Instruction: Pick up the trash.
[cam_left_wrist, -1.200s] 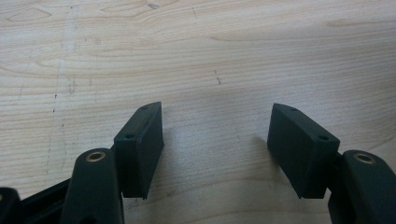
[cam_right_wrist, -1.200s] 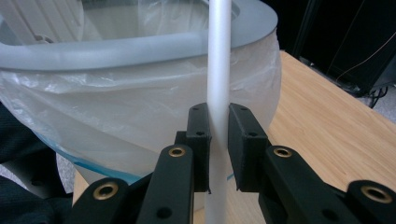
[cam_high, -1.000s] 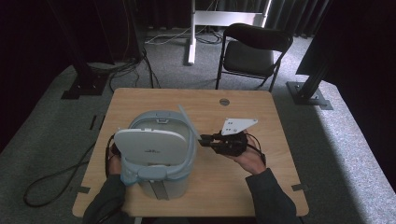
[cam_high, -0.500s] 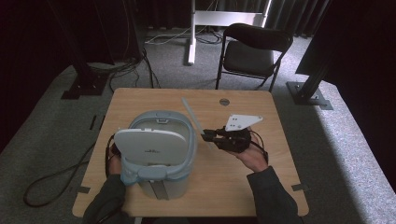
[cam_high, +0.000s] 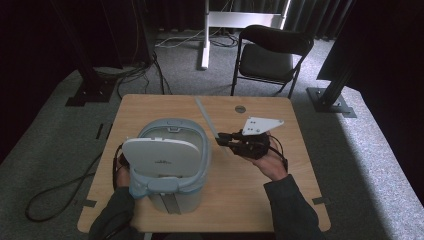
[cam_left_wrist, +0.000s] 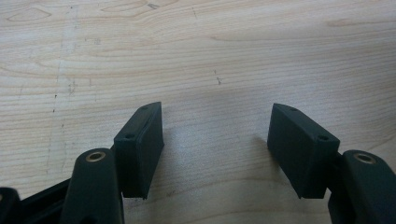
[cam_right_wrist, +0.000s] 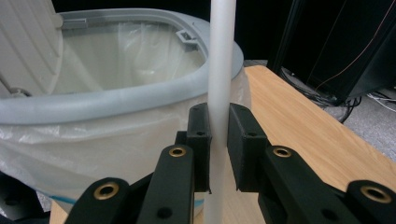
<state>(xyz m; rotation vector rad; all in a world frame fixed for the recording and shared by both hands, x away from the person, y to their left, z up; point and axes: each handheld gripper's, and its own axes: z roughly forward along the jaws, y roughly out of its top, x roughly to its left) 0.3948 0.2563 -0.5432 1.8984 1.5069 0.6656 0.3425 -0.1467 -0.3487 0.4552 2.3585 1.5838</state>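
The right tongs pinch one white tube upright, just beside one lined bin with its lid raised. The left tongs stand spread over the bare table.

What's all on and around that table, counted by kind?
Lidded bin, lined with a plastic bag: 1
White stick, clamped in the right hand-held gripper: 1
Hand-held gripper: 2, the left hand-held gripper over bare table wood
Folding chair behind the table: 1
Total: 5
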